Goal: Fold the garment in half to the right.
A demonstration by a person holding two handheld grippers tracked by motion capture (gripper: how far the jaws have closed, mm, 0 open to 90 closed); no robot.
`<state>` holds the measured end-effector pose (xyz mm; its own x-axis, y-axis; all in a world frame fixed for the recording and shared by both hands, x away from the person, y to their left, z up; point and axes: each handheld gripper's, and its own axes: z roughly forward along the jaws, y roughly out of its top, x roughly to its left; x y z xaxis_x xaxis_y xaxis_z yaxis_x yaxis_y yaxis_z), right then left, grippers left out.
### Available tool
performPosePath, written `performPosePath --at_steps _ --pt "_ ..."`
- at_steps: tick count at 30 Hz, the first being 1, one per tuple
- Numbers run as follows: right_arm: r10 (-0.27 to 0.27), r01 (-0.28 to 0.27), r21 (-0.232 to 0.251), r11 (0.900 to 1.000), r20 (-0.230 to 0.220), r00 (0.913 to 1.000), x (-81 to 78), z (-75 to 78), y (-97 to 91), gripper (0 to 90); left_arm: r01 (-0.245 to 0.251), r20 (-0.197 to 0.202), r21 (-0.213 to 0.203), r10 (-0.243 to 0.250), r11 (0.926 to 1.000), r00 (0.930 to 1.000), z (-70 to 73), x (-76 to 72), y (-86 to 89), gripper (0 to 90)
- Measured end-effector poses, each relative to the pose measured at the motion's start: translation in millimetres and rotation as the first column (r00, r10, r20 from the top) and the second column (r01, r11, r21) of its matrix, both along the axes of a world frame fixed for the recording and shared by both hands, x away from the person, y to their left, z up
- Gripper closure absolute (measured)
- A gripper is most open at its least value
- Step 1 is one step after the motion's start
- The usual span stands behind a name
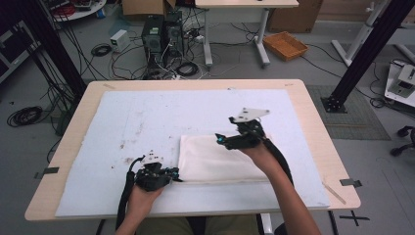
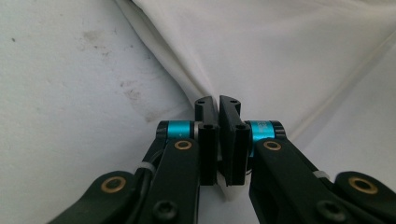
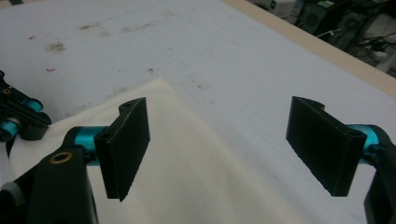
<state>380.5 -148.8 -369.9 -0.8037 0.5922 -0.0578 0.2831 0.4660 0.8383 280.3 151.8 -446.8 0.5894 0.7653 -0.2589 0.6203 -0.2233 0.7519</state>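
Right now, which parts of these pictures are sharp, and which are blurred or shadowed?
High view: even light, soft detail. Left gripper view: the left tool is sharp and the cloth folds are soft with grey shadows. Right gripper view: the right tool is dark and slightly blurred; the far table edge is out of focus.
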Motion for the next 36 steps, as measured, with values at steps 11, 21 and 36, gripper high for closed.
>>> performPosePath --at_steps 11,21,36 --pt "0.048 -0.06 -0.12 0.9909 -0.097 0.9941 38.9 -24.7 88.0 26.6 0.016 0.015 0.026 -0.016 0.9995 0.9998 0.2 -0.8 -0.1 85.7" --pt "0.056 -0.102 -0.247 0.9635 -0.186 0.9809 56.0 -56.7 128.8 56.1 0.017 0.01 0.03 -0.017 0.9994 0.9998 -2.2 -0.7 -1.4 85.7" --pt "0.115 -0.157 -0.249 0.9556 -0.176 0.9777 52.2 -55.2 133.7 88.6 0.032 0.039 -0.014 -0.031 0.9994 0.9988 5.2 -3.7 -2.5 86.0"
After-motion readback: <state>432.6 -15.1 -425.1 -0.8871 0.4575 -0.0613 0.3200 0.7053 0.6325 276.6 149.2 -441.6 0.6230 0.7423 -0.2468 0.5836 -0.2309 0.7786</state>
